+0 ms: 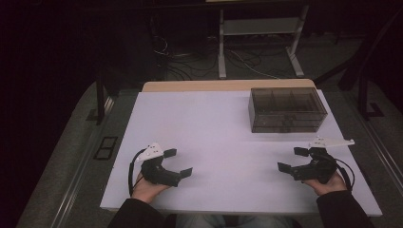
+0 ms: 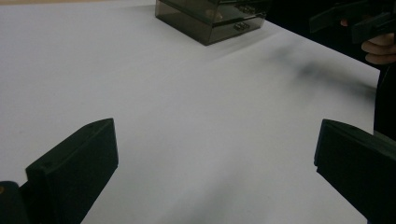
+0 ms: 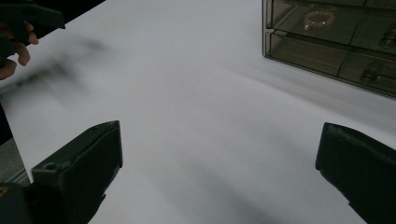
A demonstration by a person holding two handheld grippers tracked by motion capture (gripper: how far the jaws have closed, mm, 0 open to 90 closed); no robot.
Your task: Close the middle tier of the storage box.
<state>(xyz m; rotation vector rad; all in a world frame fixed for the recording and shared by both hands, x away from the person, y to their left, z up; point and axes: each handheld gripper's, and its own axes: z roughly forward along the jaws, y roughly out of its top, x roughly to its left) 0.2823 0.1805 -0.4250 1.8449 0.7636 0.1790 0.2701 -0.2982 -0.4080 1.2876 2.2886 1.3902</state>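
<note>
Nearest the person, the left tool and the right tool rest low over the near part of the white counter, each with its jaws spread wide and nothing between them; both gripper views look out between two well-separated black jaws onto bare white surface. Farther off, toward the far right of the counter, stands the smoky clear drawer box, well apart from both tools and nearer the right one. From the right gripper view the box shows two tiers of drawers with small knobs on their fronts and what looks like a beaded bracelet inside an upper one. It is probably rigid, light plastic, smooth and slippery, prone to sliding when a drawer is pulled, so one tool should brace the side wall while the other pinches a knob gently.
</note>
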